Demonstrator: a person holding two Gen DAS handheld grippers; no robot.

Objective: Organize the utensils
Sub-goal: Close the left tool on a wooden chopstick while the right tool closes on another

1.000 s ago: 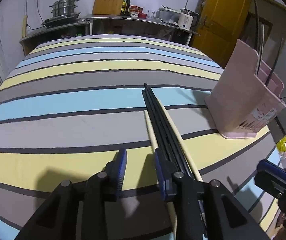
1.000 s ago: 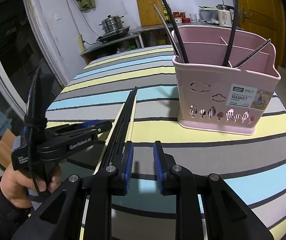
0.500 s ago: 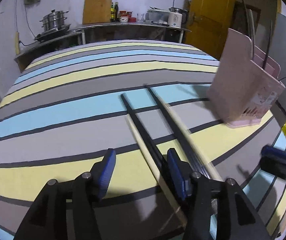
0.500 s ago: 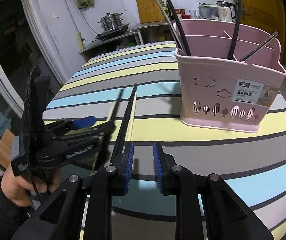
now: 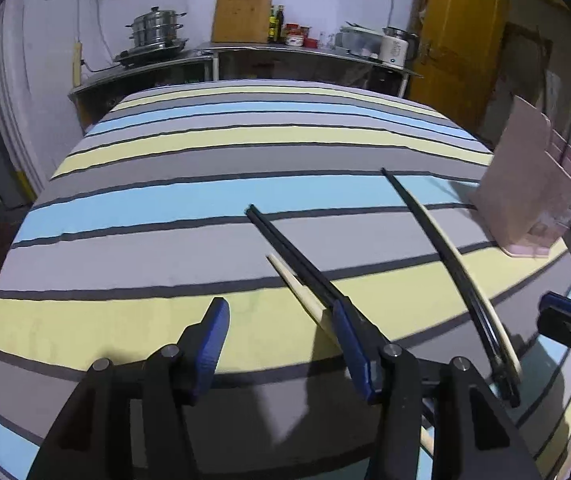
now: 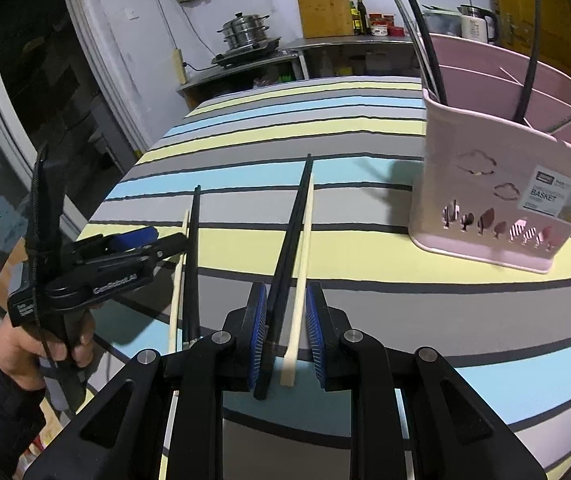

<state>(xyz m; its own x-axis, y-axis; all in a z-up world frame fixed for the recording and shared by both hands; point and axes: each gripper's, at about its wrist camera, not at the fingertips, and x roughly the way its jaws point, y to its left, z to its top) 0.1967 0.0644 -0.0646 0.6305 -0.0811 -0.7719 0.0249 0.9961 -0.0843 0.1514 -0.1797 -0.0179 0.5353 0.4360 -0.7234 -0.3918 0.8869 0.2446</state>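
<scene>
Two groups of chopsticks lie on the striped tablecloth. A black pair with one pale wooden stick (image 6: 287, 256) runs between the fingers of my right gripper (image 6: 283, 334), which is open around them; they also show in the left wrist view (image 5: 451, 248). Another black pair with a pale stick (image 5: 291, 256) lies by the right finger of my left gripper (image 5: 281, 342), which is wide open; this group also shows in the right wrist view (image 6: 191, 264). The pink utensil basket (image 6: 497, 184) stands to the right and holds several utensils.
The striped tablecloth (image 5: 165, 208) covers the whole table. A kitchen counter with a steamer pot (image 5: 157, 36) and a wooden cutting board (image 5: 243, 10) stands behind it. A yellow door (image 5: 457, 40) is at the back right. The table's left edge drops off near my left hand (image 6: 45, 344).
The single bundle of chopsticks has been split into two groups. My left gripper swung left with one group beside it. My right gripper opened wider and now straddles the other group.
</scene>
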